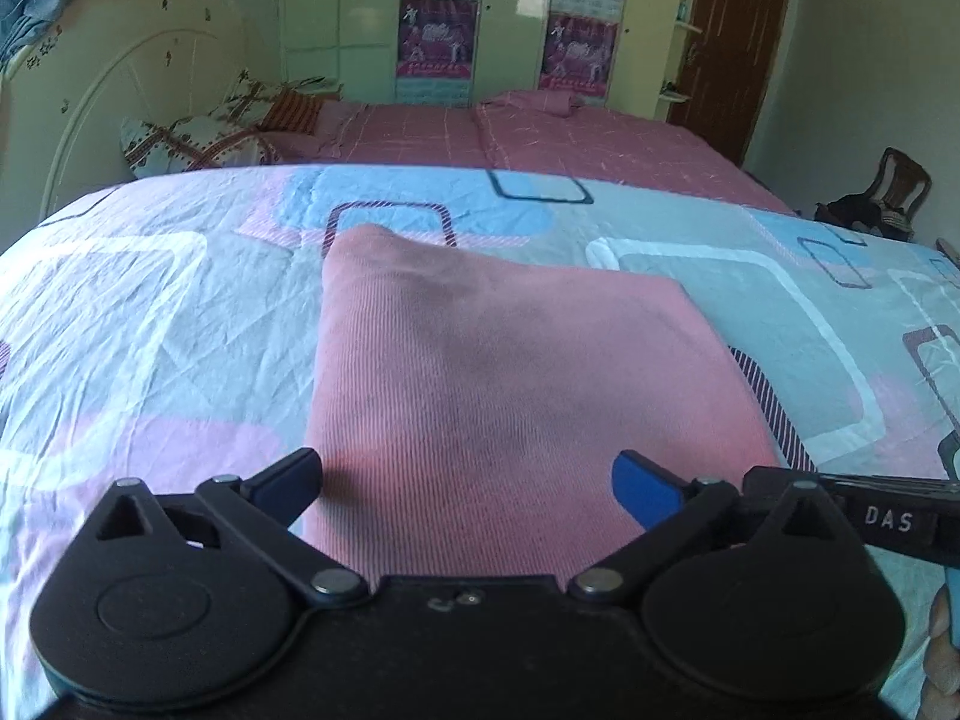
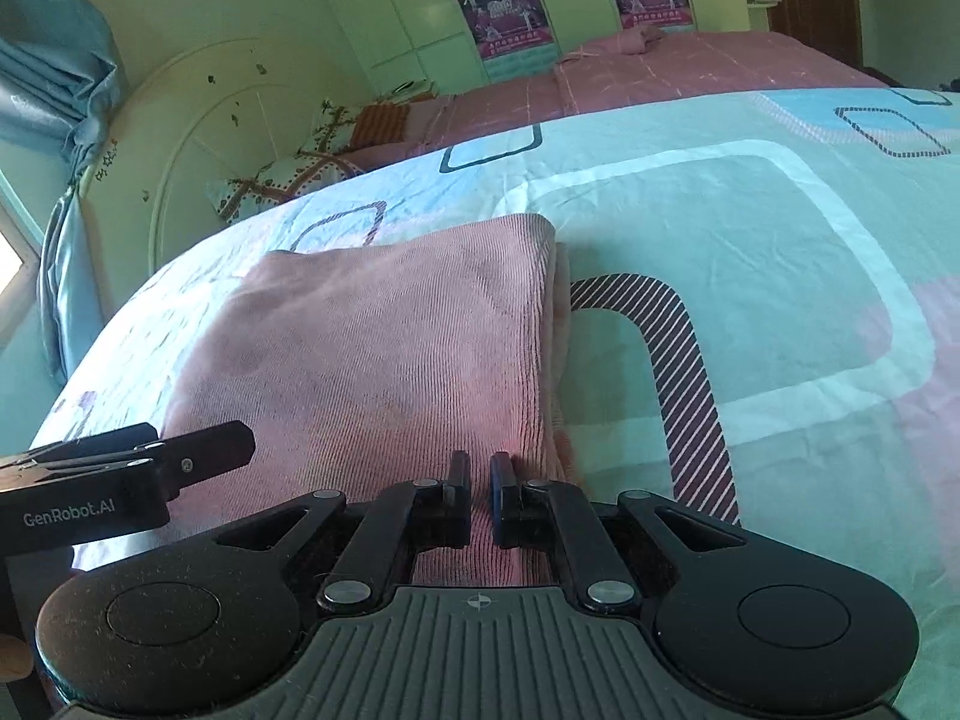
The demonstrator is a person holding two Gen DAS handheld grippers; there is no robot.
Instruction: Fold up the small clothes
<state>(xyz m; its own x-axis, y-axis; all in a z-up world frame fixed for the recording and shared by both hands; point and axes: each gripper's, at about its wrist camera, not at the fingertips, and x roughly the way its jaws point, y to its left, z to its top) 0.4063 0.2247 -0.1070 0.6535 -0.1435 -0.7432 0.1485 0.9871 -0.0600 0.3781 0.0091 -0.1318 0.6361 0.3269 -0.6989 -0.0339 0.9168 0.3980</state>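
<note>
Folded garment and both tongs, wrist views. The pink ribbed garment point(image 1: 510, 384) lay directly ahead of both tongs as a compact rectangle on the patterned bedsheet point(image 1: 150, 312). In the right wrist view its right-hand edge showed stacked layers, one just proud of the other, so I judged that at least one fold had been made. Whether a further fold was intended I could not tell; what seemed left was a final smoothing or setting the piece aside.

I held the left gripper point(image 1: 468, 480) with its jaws wide apart, one blue pad point(image 1: 645, 489) over the cloth's near right part and the other at its near left edge, gripping nothing. I held the right gripper point(image 2: 480, 495) with its fingers drawn nearly together over the near edge of the garment. A sliver of pink showed in the gap, but I could not tell whether cloth was pinched there or merely lay beneath. The two tongs stood side by side, each visible at the margin of the other's view.

The sheet beyond the garment bore rounded squares in blue, pink and white, and was lightly creased. Farther ahead lay a second bed with a pink checked cover point(image 1: 540, 138), floral pillows point(image 1: 198, 132) against a cream arched headboard point(image 1: 120, 78), pale green wardrobe doors with posters point(image 1: 438, 36), a brown door point(image 1: 744, 42), blue curtains point(image 2: 48, 60) to the left and a chair point(image 1: 894, 186) to the right.
</note>
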